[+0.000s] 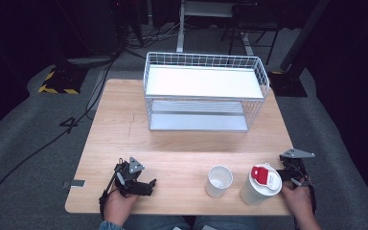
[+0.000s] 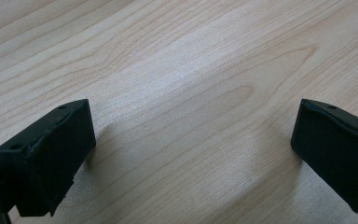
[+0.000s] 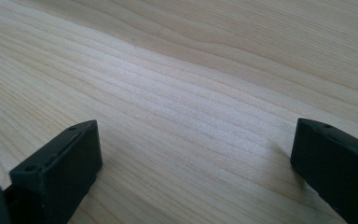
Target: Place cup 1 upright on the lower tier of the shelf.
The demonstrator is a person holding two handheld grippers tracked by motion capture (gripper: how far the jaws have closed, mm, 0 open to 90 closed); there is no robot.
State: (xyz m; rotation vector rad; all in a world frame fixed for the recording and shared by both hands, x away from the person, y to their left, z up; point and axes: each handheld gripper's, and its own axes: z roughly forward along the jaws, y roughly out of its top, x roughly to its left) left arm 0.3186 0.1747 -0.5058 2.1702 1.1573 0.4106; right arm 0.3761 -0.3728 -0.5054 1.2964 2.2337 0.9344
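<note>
1. Claws at rest: left claw [image 1: 146, 184] sits at the lower left of the high view, held in a hand [image 1: 117, 206] near the table's [image 1: 182, 143] front edge, its jaws spread wide with bare wood between them — the left claw view [image 2: 193, 135] confirms nothing is gripped.

2. Right claw [image 1: 287, 175] lies at the lower right of the high view, just beside a white tumbler [image 1: 258, 189] with a red-and-white lid [image 1: 264, 177]. Its own view [image 3: 196, 149] shows jaws spread over plain wood grain, so the tumbler stands outside them, not pinched.

3. Things in hand: tumbler stands upright at the lower right, close to the front edge; an open white cup [image 1: 219, 181] stands upright just left of it, near but apart. Both appear set within easy reach of the right claw — likely the reason that claw rests so close.

4. Wire rack [image 1: 206, 91] with two white shelves waits at upper centre, well apart from cup and tumbler; it looks like a destination, though nothing lies on it yet.

5. Judged from the spread jaws and grounded claws, the work has not begun.
</note>
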